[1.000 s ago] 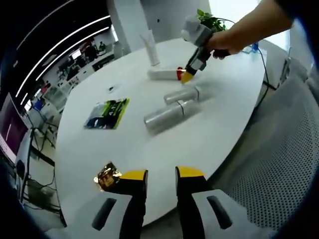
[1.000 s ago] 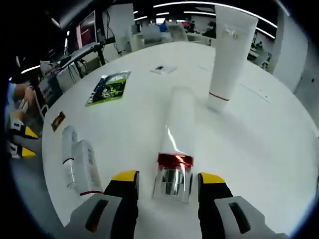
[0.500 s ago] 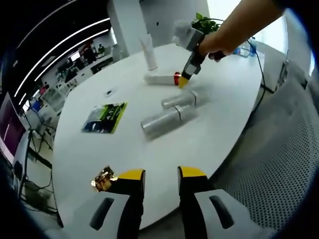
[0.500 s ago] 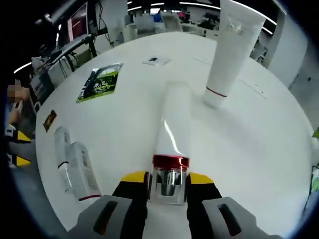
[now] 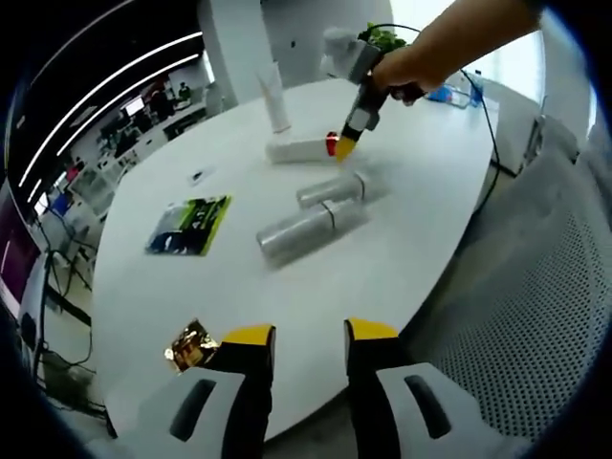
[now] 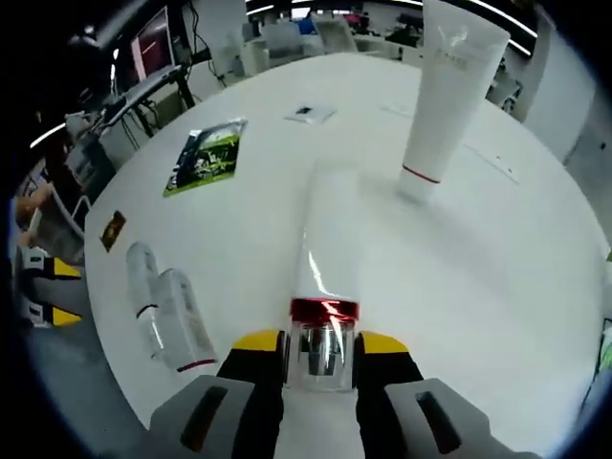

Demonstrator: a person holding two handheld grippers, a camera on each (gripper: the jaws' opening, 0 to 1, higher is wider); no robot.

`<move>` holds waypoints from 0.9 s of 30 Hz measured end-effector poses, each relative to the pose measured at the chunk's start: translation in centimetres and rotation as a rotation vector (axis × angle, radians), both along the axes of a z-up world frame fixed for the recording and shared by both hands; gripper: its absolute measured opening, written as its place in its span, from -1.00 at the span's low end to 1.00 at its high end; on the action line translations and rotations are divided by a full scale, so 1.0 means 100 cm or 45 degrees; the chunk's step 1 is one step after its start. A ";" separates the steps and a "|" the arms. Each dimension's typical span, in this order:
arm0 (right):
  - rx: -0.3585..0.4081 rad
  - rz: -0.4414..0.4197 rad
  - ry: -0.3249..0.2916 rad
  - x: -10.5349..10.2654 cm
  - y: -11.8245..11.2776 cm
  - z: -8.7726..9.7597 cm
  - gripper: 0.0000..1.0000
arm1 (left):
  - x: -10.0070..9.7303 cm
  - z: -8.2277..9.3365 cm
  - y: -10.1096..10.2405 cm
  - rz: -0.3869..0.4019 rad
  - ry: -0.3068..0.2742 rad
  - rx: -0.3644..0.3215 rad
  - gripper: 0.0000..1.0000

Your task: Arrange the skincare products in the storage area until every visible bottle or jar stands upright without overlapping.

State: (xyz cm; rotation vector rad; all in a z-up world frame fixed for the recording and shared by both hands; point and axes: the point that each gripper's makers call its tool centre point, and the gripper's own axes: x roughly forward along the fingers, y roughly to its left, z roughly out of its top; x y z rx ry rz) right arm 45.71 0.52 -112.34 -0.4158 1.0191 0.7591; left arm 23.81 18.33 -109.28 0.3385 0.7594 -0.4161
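A white tube with a red band and clear cap (image 6: 328,229) lies on the round white table (image 6: 497,287). My right gripper (image 6: 321,342) is shut on its cap. In the left gripper view the same tube (image 5: 298,149) lies under the right gripper (image 5: 342,147), held by a hand. A second white tube (image 6: 445,96) stands upright on its cap just beyond (image 5: 273,98). Two clear bottles (image 5: 330,188) (image 5: 306,228) lie side by side on the table. My left gripper (image 5: 299,342) hangs open over the near table edge, nothing between its jaws.
A green sachet (image 5: 188,225) lies flat at the table's left, and a gold packet (image 5: 188,346) sits near the left gripper's jaw. A small card (image 6: 308,113) lies far across. A mesh chair (image 5: 535,316) stands beside the table. Desks and monitors lie beyond.
My right gripper's jaws have gone from open either side of the tube's cap to shut on it. The left gripper's view has drifted slightly; its jaws stay open.
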 end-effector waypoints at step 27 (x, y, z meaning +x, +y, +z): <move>-0.224 0.516 -0.049 -0.016 0.048 0.077 -0.60 | 0.011 0.022 -0.001 0.064 -0.125 -0.102 -0.26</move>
